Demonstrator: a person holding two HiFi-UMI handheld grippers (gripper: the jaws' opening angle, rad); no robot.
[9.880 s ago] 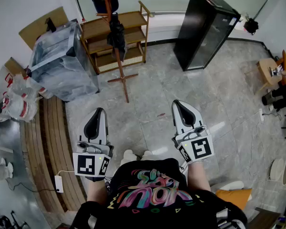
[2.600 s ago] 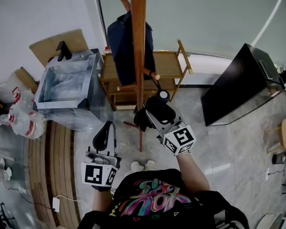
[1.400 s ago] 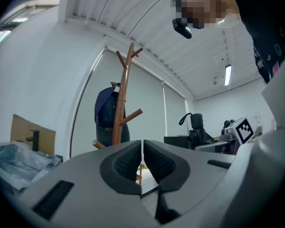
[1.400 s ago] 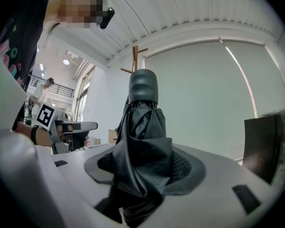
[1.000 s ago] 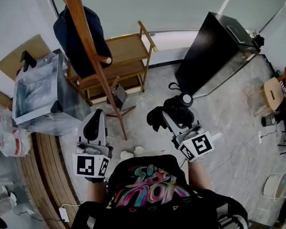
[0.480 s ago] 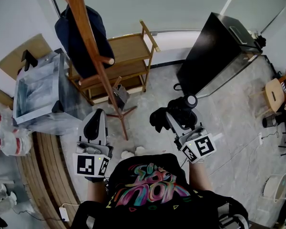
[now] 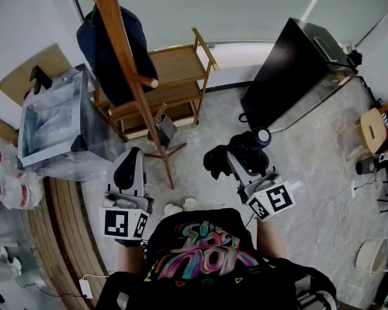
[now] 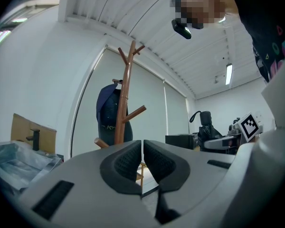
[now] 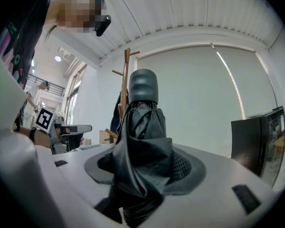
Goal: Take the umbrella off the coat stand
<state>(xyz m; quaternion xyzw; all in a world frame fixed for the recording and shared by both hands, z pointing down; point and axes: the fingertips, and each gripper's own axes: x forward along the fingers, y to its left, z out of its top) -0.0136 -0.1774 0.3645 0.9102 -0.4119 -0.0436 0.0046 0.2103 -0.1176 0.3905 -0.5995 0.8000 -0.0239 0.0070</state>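
Right gripper pinches the umbrella upright, well apart from the coat stand; left gripper has its jaws pressed together, nothing between them.

Left gripper closed, right gripper gripping, both level.

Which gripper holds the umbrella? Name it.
The right gripper: its jaws clamp the folded black umbrella. The left gripper has its jaws together on nothing, facing the coat stand.
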